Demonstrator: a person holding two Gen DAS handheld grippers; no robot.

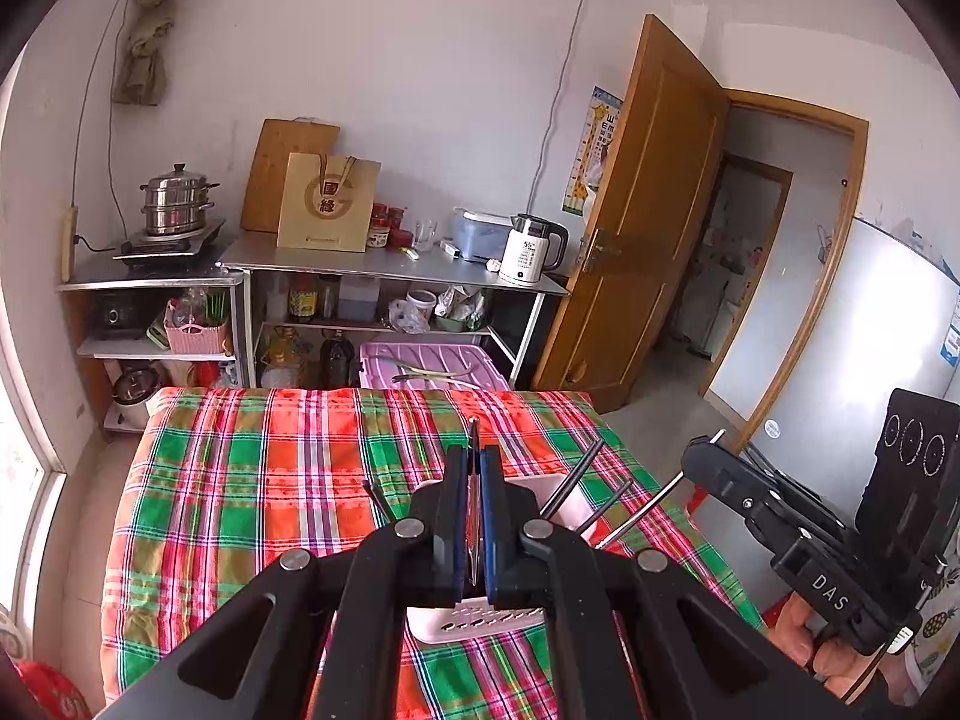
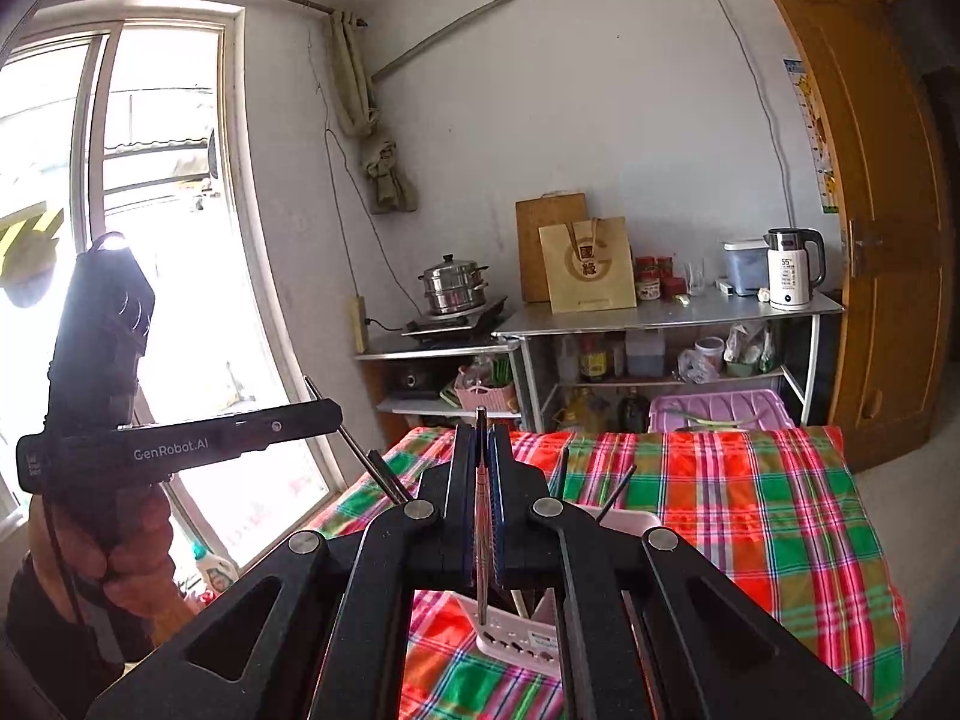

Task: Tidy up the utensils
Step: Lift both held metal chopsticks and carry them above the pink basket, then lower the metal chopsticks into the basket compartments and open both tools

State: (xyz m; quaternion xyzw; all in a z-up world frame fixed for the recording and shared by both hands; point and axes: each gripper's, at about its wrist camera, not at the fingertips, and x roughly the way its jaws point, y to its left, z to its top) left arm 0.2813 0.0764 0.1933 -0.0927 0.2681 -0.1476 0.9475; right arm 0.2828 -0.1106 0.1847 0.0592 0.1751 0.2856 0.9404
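Left claw closed tight on a thin metal utensil — chopstick-like rod, pinched between the blue pads, tip poking out past the fingertips. In the right wrist view this rod sticks out both ends of the left claw, slanted.

Right claw also closed tight on its own thin metal rod; the lower end hangs down over the white holder, right at the perforated base. Cannot tell if it touches. Top end pokes just past the fingertips.

The holder sits on the plaid-covered surface, directly under both claws. Dark sticks lean out of it, tilted right. Another silver rod shows near the right claw in the left view; which end is gripped is hard to read.

Hidden or cut off: most of the holder is blocked by the claw bodies in both views, only the slotted bottom edge and a bit of rim show. How many sticks it has cannot be counted. What kind of utensil each claw holds is unclear, too thin and edge-on. A hand on the right handle is cropped at the frame edge; the hand on the left handle is backlit by the window. The surface's near edge is covered by the claw frame.
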